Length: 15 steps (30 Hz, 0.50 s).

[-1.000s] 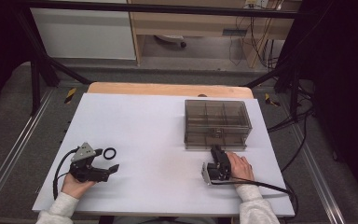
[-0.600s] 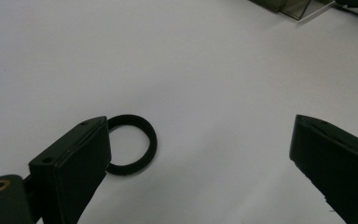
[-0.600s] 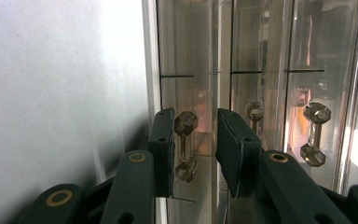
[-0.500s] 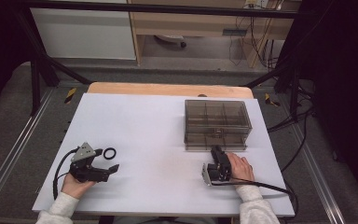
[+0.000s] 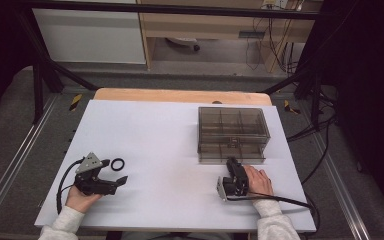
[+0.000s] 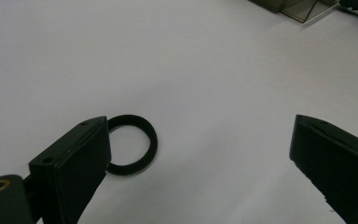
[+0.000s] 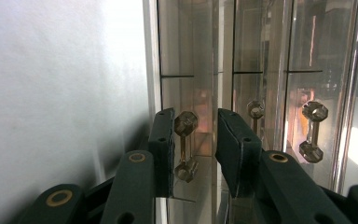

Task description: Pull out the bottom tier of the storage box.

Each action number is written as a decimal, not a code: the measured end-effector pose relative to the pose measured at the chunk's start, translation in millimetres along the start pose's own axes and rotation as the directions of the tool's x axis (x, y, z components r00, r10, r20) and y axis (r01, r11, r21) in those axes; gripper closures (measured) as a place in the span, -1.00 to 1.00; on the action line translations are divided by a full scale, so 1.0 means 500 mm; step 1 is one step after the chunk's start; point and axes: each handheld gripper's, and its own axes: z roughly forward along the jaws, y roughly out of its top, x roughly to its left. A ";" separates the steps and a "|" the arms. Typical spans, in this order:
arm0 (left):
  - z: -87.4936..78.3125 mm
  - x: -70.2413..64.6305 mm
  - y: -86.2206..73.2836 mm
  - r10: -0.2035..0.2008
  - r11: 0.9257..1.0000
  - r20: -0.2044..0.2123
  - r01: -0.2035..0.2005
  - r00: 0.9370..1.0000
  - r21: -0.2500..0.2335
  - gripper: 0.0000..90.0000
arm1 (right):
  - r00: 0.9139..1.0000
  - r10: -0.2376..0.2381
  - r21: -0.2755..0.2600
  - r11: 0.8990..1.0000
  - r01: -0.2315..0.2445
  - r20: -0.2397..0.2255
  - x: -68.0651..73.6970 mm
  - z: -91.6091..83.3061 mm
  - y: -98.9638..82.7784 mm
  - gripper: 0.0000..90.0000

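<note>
High view: nothing has shifted over the last second. Right tool [image 5: 233,163] sits at the near face of the drawer box [image 5: 233,131], jaws narrow around a drawer handle [image 7: 185,145], pads not yet pressing. Left tool [image 5: 121,180] gapes wide; black ring [image 5: 117,163] lies just beside it on the surface [image 5: 165,150]. Pull not begun.

the left tool's [image 6: 200,168] near jaw hides part of the black ring [image 6: 131,144].

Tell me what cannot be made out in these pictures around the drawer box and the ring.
- Black ring: near edge hidden behind the left gripper's jaw, left gripper view.
- Drawer handle: whether the right gripper's pads touch it is unclear, right gripper view.
- Smoky plastic drawer box: contents too small, high view.
</note>
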 end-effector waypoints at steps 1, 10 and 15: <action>0.000 0.000 0.000 0.000 1.000 0.000 0.000 1.000 -0.001 -0.89 | 1.000 0.001 -0.006 1.000 -0.001 0.002 0.000 0.000 0.000 0.52; -0.001 0.000 0.000 0.001 1.000 0.000 -0.001 1.000 0.000 -0.89 | 1.000 -0.001 -0.002 1.000 0.001 -0.006 0.000 -0.010 0.001 0.52; -0.001 0.000 0.000 0.001 1.000 -0.001 -0.001 1.000 0.000 -0.89 | 1.000 0.003 -0.003 1.000 -0.003 -0.007 0.002 -0.014 0.002 0.52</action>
